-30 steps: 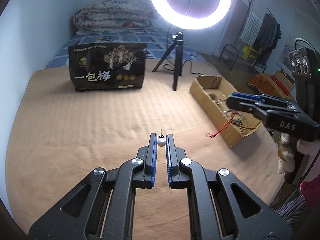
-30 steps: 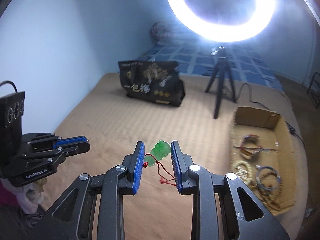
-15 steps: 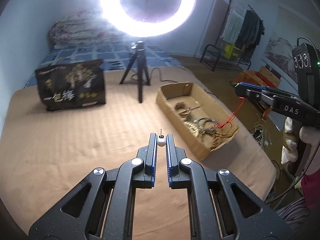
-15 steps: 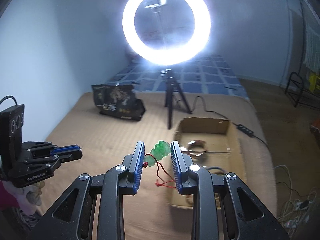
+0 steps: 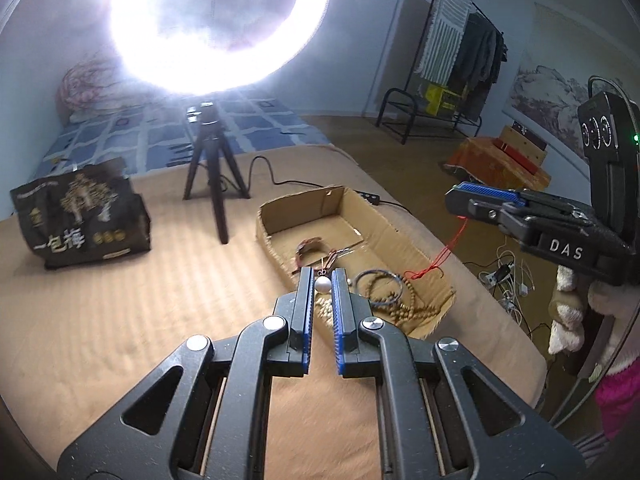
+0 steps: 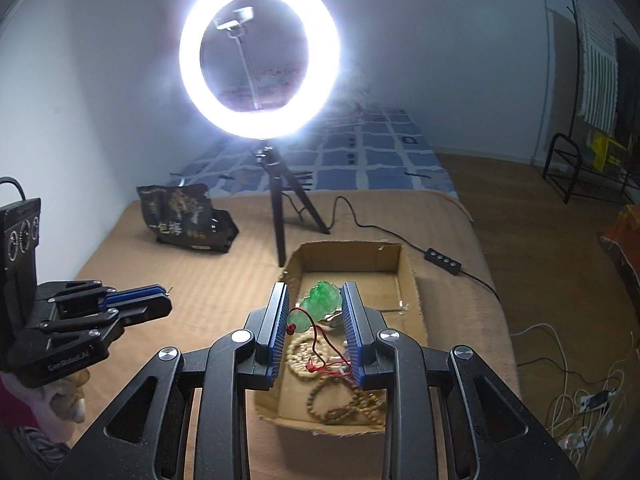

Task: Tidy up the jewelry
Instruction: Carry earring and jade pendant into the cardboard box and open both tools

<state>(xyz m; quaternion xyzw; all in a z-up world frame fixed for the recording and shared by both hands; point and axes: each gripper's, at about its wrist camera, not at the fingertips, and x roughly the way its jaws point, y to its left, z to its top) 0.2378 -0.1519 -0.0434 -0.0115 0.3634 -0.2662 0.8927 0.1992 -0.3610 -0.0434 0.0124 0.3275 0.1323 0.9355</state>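
My left gripper [image 5: 322, 285] is shut on a small white pearl earring [image 5: 322, 284] and holds it above the near left edge of the cardboard box [image 5: 400, 236]. My right gripper [image 6: 315, 308] is shut on a green jade pendant [image 6: 320, 304]; its red cord [image 6: 320, 354] hangs over the box [image 6: 408, 276]. Bead bracelets [image 6: 344, 400] lie in the box. In the left wrist view the right gripper [image 5: 486, 200] is to the right with the red cord [image 5: 440, 258] dangling. In the right wrist view the left gripper [image 6: 160, 298] is at the left.
A ring light on a black tripod [image 5: 212, 184] stands on the tan bed cover [image 5: 120, 300] behind the box. A black snack bag [image 5: 82, 216] sits at the back left. A power cable with a switch [image 6: 444, 258] runs off to the right.
Both grippers have moved right toward the box with their pieces still held. The pearl is now over the box's near edge and the pendant over its middle.
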